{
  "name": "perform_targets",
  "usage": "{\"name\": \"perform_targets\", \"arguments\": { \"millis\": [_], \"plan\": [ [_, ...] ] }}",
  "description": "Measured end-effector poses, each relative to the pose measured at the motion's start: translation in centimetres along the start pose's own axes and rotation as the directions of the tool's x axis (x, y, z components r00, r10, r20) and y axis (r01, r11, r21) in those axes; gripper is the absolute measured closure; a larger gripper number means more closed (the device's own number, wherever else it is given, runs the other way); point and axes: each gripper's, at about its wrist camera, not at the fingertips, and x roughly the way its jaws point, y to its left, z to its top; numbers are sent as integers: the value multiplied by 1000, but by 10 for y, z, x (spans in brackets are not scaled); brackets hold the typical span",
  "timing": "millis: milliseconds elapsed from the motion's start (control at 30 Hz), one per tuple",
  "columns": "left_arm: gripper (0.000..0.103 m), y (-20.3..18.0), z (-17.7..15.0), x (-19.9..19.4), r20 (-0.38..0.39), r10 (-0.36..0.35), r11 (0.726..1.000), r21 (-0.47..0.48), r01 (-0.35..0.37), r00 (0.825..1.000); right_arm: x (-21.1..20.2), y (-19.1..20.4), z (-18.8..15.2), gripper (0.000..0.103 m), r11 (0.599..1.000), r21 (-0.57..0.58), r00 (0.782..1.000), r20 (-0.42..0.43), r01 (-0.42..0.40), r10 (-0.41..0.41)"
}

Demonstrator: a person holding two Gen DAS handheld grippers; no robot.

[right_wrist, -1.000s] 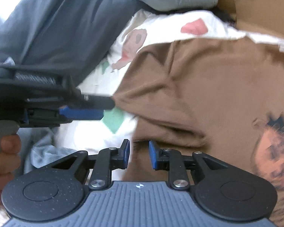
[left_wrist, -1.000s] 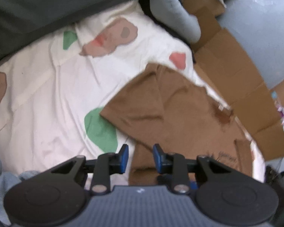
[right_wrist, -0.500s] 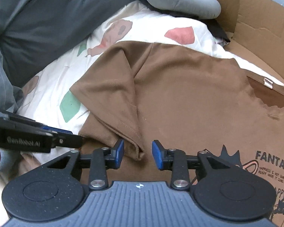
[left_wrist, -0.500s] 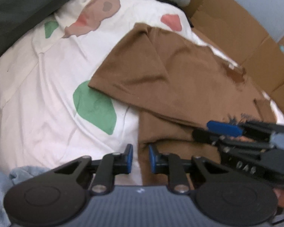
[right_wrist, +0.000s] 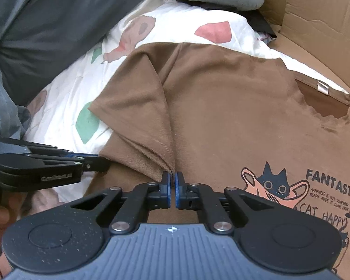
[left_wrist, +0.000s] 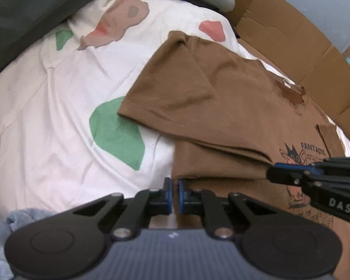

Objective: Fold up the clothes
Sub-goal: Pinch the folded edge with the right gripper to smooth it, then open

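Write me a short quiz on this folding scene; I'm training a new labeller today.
1. True or false: the brown T-shirt lies with its cat print facing up.
2. What does the T-shirt lie on? A) white patterned bedding B) a bare wooden table C) a blue towel
3. Fill in: the left claw and the right claw are both ____ at the shirt's fabric.

Key: 1 true; 2 A; 3 shut.

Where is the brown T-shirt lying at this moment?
In both wrist views, the brown T-shirt lies spread on the white patterned bedsheet, right of the green patch, beside the cardboard.
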Motion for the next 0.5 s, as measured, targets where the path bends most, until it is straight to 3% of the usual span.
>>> {"name": "perform_targets", "arguments": {
  "millis": [300, 500],
  "plan": [
    [97, 11, -2, -6, 7, -20, 1000, -15, 20, 1000, -4, -8, -15, 103, 986, 163, 999, -38, 21, -14],
    [93, 13, 19, -29, 67, -39, 998, -37, 42, 997, -9, 0, -24, 103, 991, 137, 999, -37, 10, -5]
  ]
}}
